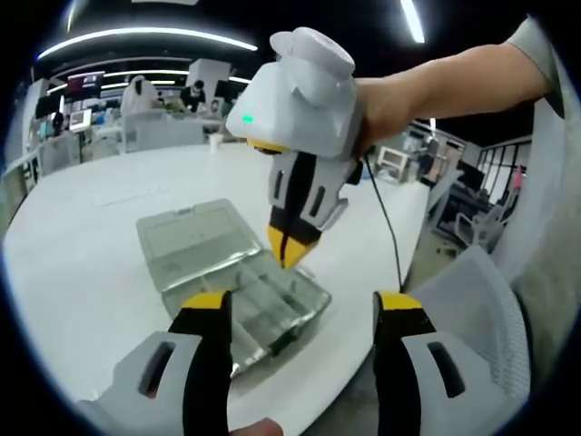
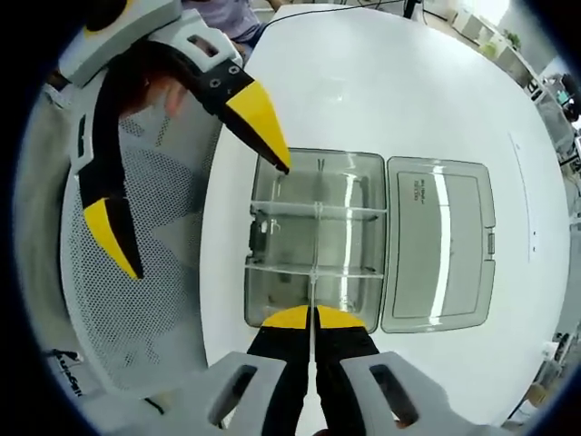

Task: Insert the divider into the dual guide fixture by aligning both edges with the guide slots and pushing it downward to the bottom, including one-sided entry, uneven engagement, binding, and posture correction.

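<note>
A clear plastic box point(image 2: 281, 236) with inner guide walls lies on the white table, its lid point(image 2: 438, 241) folded open flat beside it. My right gripper point(image 2: 314, 318) is shut on a thin clear divider point(image 2: 311, 289), seen edge-on and reaching into the box's middle. In the left gripper view the right gripper point(image 1: 289, 256) points down, held by a hand, with its tips just above the box point(image 1: 272, 304). My left gripper point(image 1: 303, 307) stands open in front of the box with nothing between its fingers. It hovers open at the box's corner point(image 2: 195, 186) in the right gripper view.
The round white table point(image 1: 109, 245) ends close behind the box. A white mesh chair point(image 2: 145, 272) stands right at that edge. A black cable point(image 1: 388, 227) trails across the tabletop. Desks and people sit far back in the room.
</note>
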A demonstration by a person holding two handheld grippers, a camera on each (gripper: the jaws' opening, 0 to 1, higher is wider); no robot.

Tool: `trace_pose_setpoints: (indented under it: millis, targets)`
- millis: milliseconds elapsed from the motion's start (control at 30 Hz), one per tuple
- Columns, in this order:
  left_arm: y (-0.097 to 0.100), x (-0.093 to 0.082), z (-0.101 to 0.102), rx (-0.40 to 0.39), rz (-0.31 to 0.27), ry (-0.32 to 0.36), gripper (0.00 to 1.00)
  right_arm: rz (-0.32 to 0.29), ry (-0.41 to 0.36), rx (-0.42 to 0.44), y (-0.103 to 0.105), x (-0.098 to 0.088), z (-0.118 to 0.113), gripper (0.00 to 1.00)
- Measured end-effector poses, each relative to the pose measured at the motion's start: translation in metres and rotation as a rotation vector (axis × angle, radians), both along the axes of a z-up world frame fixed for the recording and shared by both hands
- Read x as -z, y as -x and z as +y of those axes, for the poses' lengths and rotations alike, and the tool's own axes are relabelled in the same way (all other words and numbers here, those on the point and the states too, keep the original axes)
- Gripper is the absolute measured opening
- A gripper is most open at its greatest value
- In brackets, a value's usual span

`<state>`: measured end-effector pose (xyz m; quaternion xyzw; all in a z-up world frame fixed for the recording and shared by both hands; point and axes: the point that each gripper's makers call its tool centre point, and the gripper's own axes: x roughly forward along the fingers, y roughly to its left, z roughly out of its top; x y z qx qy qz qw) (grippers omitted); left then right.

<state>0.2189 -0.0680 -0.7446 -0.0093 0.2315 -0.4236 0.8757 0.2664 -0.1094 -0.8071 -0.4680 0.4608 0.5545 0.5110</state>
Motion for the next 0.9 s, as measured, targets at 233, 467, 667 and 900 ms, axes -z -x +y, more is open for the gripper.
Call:
trace_pose_setpoints:
  millis: [233, 467, 667, 900]
  targets:
    - [-0.001, 0.001, 0.001, -0.001, 0.001, 0.000, 0.61, 0.002, -0.004, 0.009, 0.000, 0.005, -0.001, 0.00]
    - [-0.001, 0.002, 0.002, 0.000, 0.002, -0.003, 0.61, -0.004, -0.008, -0.007, 0.000, 0.009, -0.001, 0.00]
    - [-0.002, 0.001, 0.002, 0.001, 0.000, -0.005, 0.61, -0.010, -0.004, -0.011, 0.000, 0.013, -0.001, 0.00]
    - [-0.001, 0.001, 0.003, 0.002, 0.002, -0.006, 0.61, -0.009, -0.006, -0.006, 0.000, 0.019, -0.001, 0.00]
